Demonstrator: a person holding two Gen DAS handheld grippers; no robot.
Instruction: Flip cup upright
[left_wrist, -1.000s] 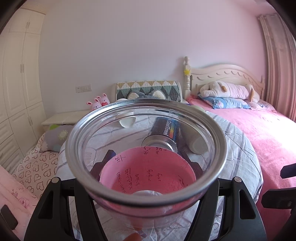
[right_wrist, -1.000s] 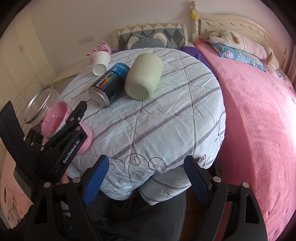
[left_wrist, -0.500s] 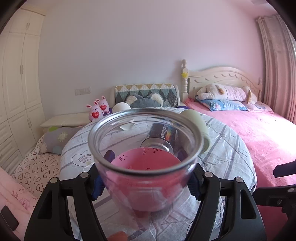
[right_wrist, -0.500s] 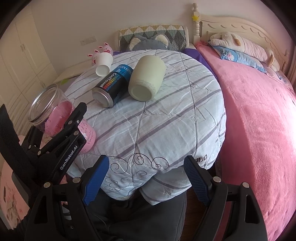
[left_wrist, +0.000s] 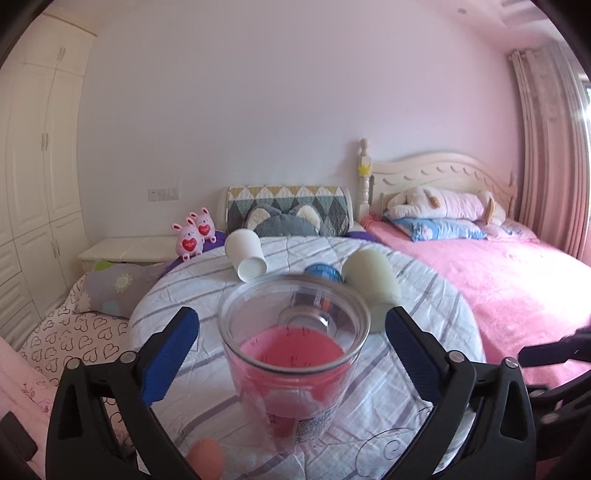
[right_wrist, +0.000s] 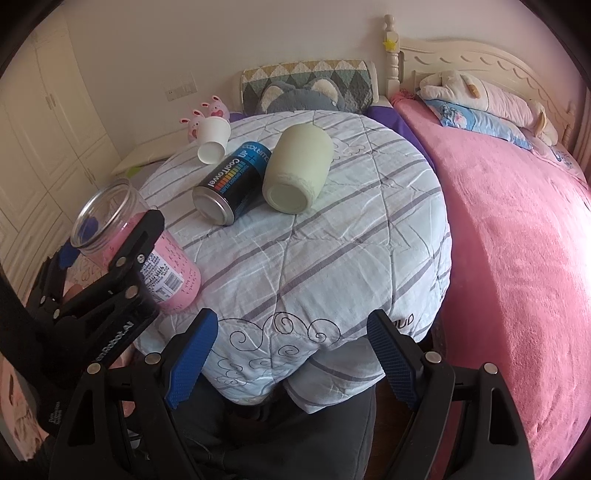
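A clear jar with a pink label (left_wrist: 293, 354) stands upright on the round table's striped cloth (left_wrist: 406, 384), mouth up. My left gripper (left_wrist: 291, 343) is open, its blue pads on either side of the jar and apart from it. In the right wrist view the jar (right_wrist: 136, 243) stands at the table's left edge with the left gripper (right_wrist: 110, 258) around it. My right gripper (right_wrist: 288, 350) is open and empty, low at the table's near edge. A white paper cup (right_wrist: 212, 138), a dark can (right_wrist: 232, 184) and a pale green cup (right_wrist: 297, 173) lie on their sides further back.
The pink bed (right_wrist: 517, 240) runs along the right of the table (right_wrist: 332, 258). A cushioned chair back (right_wrist: 306, 86) stands behind it. A nightstand with pink bunny toys (left_wrist: 195, 234) and a wardrobe (left_wrist: 33, 184) are at the left.
My left gripper has opened and let go of the jar, which now stands upright on the table. The gripper has drawn back a little. The right gripper has hardly moved.
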